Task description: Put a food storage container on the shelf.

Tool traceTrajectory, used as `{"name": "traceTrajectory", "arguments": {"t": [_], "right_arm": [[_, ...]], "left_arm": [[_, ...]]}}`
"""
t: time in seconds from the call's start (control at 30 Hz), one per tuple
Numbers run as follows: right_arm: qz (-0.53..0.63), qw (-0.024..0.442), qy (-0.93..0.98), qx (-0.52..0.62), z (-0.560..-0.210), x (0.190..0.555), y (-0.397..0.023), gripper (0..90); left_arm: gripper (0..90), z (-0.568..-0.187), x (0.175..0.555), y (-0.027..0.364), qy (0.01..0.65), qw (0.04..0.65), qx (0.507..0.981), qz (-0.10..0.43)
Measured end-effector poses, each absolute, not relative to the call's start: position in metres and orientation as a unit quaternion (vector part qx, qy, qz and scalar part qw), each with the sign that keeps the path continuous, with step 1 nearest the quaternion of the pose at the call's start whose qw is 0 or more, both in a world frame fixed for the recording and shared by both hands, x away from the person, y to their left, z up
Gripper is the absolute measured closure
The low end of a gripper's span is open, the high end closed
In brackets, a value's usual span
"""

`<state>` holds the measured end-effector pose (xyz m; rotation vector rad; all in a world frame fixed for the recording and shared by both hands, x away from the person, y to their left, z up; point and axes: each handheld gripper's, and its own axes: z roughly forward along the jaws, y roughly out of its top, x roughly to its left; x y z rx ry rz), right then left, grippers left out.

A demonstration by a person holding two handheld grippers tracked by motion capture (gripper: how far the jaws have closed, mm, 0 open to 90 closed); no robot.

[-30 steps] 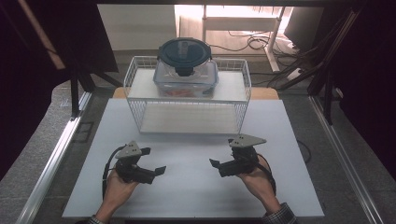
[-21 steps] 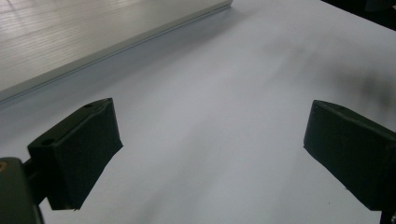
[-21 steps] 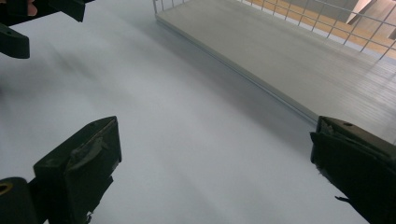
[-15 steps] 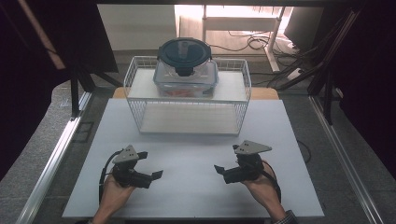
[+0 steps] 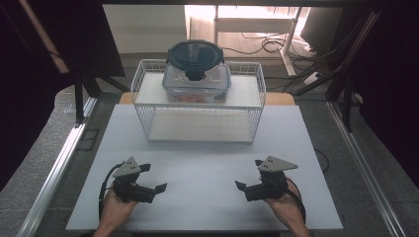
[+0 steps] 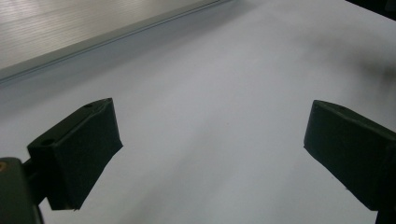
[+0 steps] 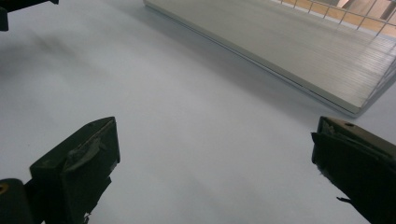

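Observation:
A white wire basket [image 5: 197, 116] stands at the back middle of the white table top [image 5: 197, 197]. A clear food container with a dark round lid [image 5: 196, 69] rests at the basket's back, its lid above the rim, with something red inside. My left gripper [image 5: 154, 177] lies low over the table at the near left, held by a hand, open and empty. My right gripper [image 5: 248, 174] mirrors it at the near right, also open and empty. The left gripper [image 6: 212, 126] and the right gripper [image 7: 215, 140] each have black jaws spread wide over bare table.
The basket's pale bottom board [image 7: 289, 51] and wire wall [image 7: 373, 18] lie ahead of the right gripper. The same board's edge [image 6: 70, 28] shows ahead of the left gripper. Metal frame rails [image 5: 54, 168] run along both table sides, and cables [image 5: 267, 42] lie on the floor beyond.
Both hands have drawn their grippers slightly back toward the near table edge and a little apart. Both grippers stay open. Basket and container have not moved.

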<state>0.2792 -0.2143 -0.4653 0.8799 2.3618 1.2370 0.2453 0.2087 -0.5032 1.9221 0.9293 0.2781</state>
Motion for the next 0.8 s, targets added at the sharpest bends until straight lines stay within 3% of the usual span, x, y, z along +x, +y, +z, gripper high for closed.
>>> {"name": "traceTrajectory", "arguments": {"t": [0.8], "right_arm": [[0.421, 0.184, 0.826, 0.326, -0.479, 0.263, -0.235, 0.9]], "left_arm": [[2.2, -0.520, 0.220, 0.234, 0.405, 0.457, 0.785, 0.108]]}}
